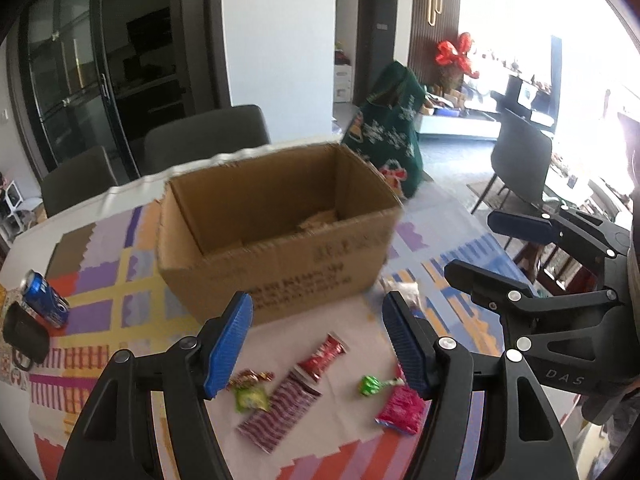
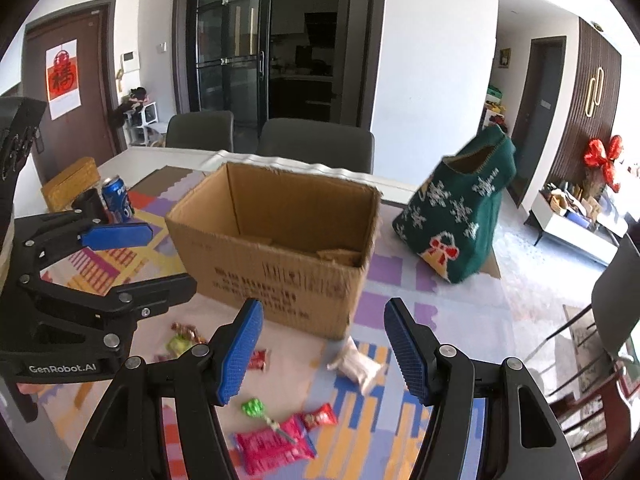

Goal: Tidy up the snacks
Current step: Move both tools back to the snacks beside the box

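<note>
Blue-padded tongs of the left gripper (image 1: 318, 340) hang released above the patterned cloth (image 1: 104, 280), nothing between the pads. Under them, from left to right in the left wrist view, lie a small gold-and-red sweet (image 1: 250, 377), a green sachet (image 1: 251, 397), a red-and-white striped packet (image 1: 280, 414), a red wrapper (image 1: 322, 356), a green lollipop (image 1: 374, 385) and a pink packet (image 1: 401, 405); the pink one is partly hidden by the right-hand pad.

Far left on the cloth, a blue can (image 1: 45, 299) stands tilted beside a dark pouch (image 1: 25, 334); its lettering looks like a cola brand, though blur leaves that uncertain.

Just beyond the snacks sits the open cardboard box (image 1: 280, 236), with printed characters on its near wall too smeared to read.

To the right, the right gripper (image 2: 324, 350) is likewise released and empty. A white packet (image 2: 358, 364) lies between its pads in the right wrist view, on the cloth below them, with the pink packet and a small red one (image 2: 319, 416) nearer. "GenRobot.AI" reads on one gripper body, "DAS" on the other.

A green knitted bag (image 2: 456, 216) stands right of the box near the table's far right corner. Bare cloth lies between box and bag.
</note>
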`<control>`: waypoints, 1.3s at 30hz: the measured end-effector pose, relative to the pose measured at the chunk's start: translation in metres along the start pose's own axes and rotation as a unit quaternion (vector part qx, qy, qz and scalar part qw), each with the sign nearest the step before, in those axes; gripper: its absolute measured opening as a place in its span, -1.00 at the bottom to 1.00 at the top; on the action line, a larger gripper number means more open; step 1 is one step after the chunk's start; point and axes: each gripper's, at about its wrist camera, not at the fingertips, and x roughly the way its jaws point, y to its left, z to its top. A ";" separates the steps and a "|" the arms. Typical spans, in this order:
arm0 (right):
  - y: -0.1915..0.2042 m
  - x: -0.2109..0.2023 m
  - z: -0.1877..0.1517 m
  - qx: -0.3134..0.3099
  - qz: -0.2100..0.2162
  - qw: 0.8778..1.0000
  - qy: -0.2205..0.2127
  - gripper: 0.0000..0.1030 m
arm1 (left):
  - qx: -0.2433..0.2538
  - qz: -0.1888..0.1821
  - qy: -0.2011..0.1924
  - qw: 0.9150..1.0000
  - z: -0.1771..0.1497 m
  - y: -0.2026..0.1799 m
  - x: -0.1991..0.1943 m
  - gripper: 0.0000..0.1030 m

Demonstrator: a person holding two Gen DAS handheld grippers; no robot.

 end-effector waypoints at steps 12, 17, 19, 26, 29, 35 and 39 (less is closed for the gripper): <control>-0.013 0.009 -0.060 0.006 -0.012 0.999 0.038 0.24 | -0.016 -0.028 0.057 0.998 -0.050 -0.024 0.033 0.29; -0.018 0.021 -0.080 0.012 -0.004 0.998 0.059 0.24 | -0.028 -0.037 0.084 0.995 -0.067 -0.029 0.049 0.29; -0.020 0.026 -0.088 0.013 0.000 0.998 0.066 0.24 | -0.036 -0.042 0.096 0.994 -0.073 -0.031 0.056 0.29; -0.023 0.047 -0.108 0.014 0.012 0.996 0.092 0.24 | -0.055 -0.047 0.116 0.991 -0.087 -0.032 0.080 0.21; -0.023 0.057 -0.114 0.012 0.014 0.995 0.103 0.24 | -0.071 -0.049 0.123 0.989 -0.090 -0.029 0.090 0.13; -0.023 0.068 -0.118 0.009 0.018 0.994 0.109 0.24 | -0.116 -0.065 0.132 0.982 -0.094 -0.022 0.106 0.01; -0.023 0.074 -0.117 0.008 0.024 0.994 0.109 0.24 | -0.149 -0.074 0.144 0.975 -0.097 -0.019 0.115 -0.12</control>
